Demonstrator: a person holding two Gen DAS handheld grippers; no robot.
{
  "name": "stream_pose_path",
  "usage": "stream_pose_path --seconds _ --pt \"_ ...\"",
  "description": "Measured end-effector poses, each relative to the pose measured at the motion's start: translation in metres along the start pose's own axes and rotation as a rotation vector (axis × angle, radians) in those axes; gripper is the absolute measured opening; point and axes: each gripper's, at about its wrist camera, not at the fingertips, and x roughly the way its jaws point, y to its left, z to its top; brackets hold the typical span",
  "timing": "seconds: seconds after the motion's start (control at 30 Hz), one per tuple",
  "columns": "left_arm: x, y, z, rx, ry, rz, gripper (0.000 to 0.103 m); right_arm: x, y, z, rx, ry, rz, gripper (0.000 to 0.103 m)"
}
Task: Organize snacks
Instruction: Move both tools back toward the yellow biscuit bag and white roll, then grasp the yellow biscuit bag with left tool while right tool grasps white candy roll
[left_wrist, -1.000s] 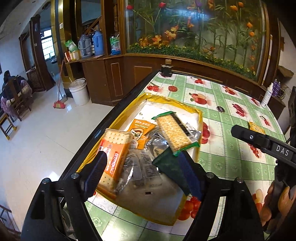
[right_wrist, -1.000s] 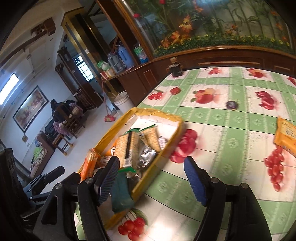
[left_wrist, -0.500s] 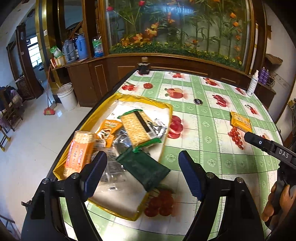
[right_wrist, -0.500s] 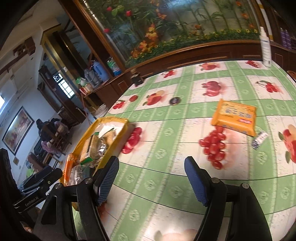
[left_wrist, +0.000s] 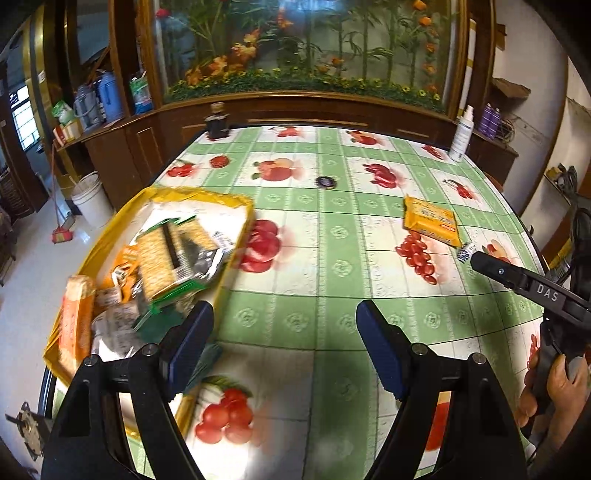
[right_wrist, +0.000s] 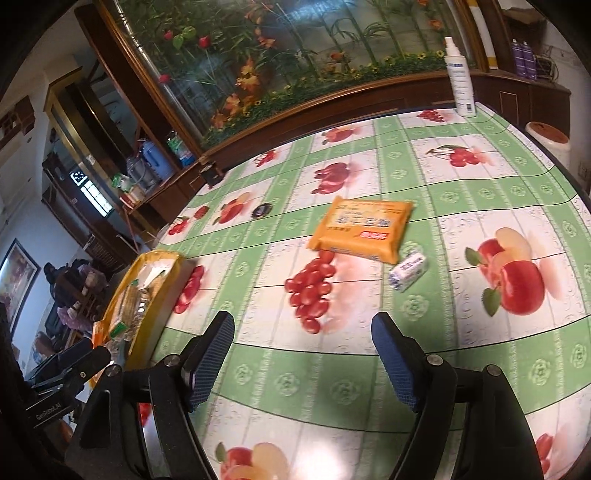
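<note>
A: Where do the snacks stand?

B: Most are piled in the yellow tray (left_wrist: 236, 201) at the left edge of the desk (left_wrist: 332, 325): a green-edged cracker pack (left_wrist: 166, 254), an orange biscuit pack (left_wrist: 75, 325) and some silvery wrappers. Two are loose on the right half: an orange packet (right_wrist: 364, 229) lying flat, and a small blue-and-white wrapped sweet (right_wrist: 408, 267) just beside its near right corner.

A: And the grippers?

B: The right gripper (right_wrist: 303, 360) has its jaws apart, just widened further, with nothing between them; it points at the orange packet from the near side. The left gripper (left_wrist: 284, 345) is also apart and empty, over bare cloth just right of the tray.

A: How will the packet handle?

B: I judge it light and soft, a plastic pillow wrapper, likely slippery on the glossy cloth, with contents that could crush. Lying flat, it gives little to pinch. I'd take it across its narrower span, or by the sealed near end, with gentle pressure.

A: Room to move?

B: Plenty. The cloth between packet and tray is bare. A small dark round thing (right_wrist: 261, 210) lies farther back and a spray bottle (right_wrist: 460, 74) stands at the far right edge. The tray sits right at the desk's left edge, so a drop should aim at its far, emptier part.
</note>
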Motion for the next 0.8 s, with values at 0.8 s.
stream_pose_path --seconds 0.8 --pt "0.141 -0.142 0.094 0.086 0.206 -0.276 0.079 0.073 -0.049 0.040 -0.159 0.091 -0.280 0.046"
